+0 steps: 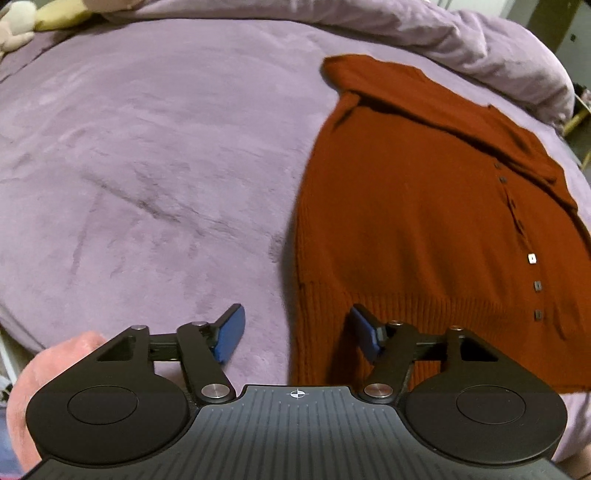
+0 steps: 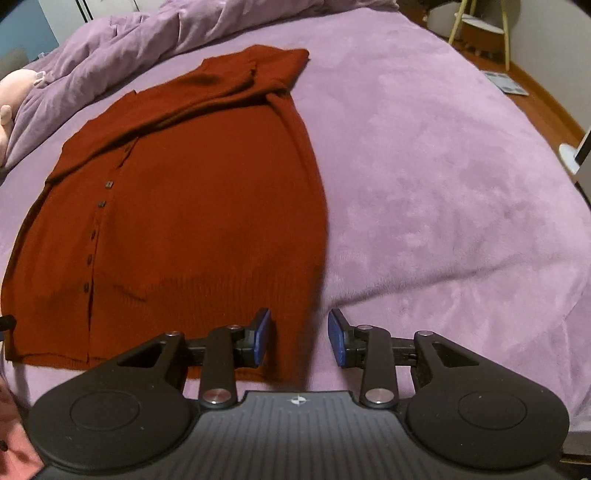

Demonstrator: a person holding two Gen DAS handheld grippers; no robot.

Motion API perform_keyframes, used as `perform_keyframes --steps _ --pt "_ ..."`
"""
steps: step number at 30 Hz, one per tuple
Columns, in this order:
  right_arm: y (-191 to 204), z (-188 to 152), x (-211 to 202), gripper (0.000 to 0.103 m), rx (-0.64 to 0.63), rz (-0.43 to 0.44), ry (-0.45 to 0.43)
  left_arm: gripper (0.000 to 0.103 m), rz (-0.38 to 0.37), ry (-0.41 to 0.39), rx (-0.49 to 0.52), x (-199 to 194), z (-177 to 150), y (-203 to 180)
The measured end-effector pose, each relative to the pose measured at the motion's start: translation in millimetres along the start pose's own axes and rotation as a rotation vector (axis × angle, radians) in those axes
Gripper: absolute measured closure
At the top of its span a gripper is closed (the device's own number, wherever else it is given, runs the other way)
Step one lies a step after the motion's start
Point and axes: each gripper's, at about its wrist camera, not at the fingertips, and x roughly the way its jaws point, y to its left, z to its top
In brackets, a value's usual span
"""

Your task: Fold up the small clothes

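Both grippers hang with fingers apart and empty over the near hem of the rust knit cardigan [image 2: 192, 192] lying flat on the purple bed [image 2: 443, 184], left gripper [image 1: 297, 332] and right gripper [image 2: 298, 338] each straddling a bottom corner, and I'd guess it's soft, floppy and light, so pinch that ribbed hem

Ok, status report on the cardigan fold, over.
Left gripper and right gripper both open, empty, at the hem corners. Rust-red buttoned cardigan flat on purple blanket, sleeves folded across. Nothing in the way.

A home bedroom: a bed under a purple plush blanket [image 2: 443, 166], a rumpled duvet [image 2: 155, 33] and soft toys [image 1: 22, 22] at its far edge.
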Motion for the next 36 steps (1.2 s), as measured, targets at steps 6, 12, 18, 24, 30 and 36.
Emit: perform_keyframes --steps 6,12,18,24,30,36 --pt "-6 -2 12 0.073 0.056 0.056 0.056 0.058 -0.032 0.015 -0.001 1 1 5" --pt "-9 -1 15 0.087 0.062 0.088 0.092 0.065 -0.062 0.066 0.048 3 6 8" --pt "-21 3 17 0.097 0.138 0.199 0.111 0.094 -0.116 0.091 0.031 6 11 12" --pt "-45 22 19 0.098 0.395 0.474 0.075 0.096 -0.213 -0.002 -0.042 -14 37 10" --pt "-28 82 24 0.098 0.380 0.522 -0.079 0.096 -0.260 -0.149 -0.102 -19 96 -3" --pt "-3 131 55 0.098 0.273 0.328 -0.195 0.094 -0.131 -0.201 -0.102 19 132 -31"
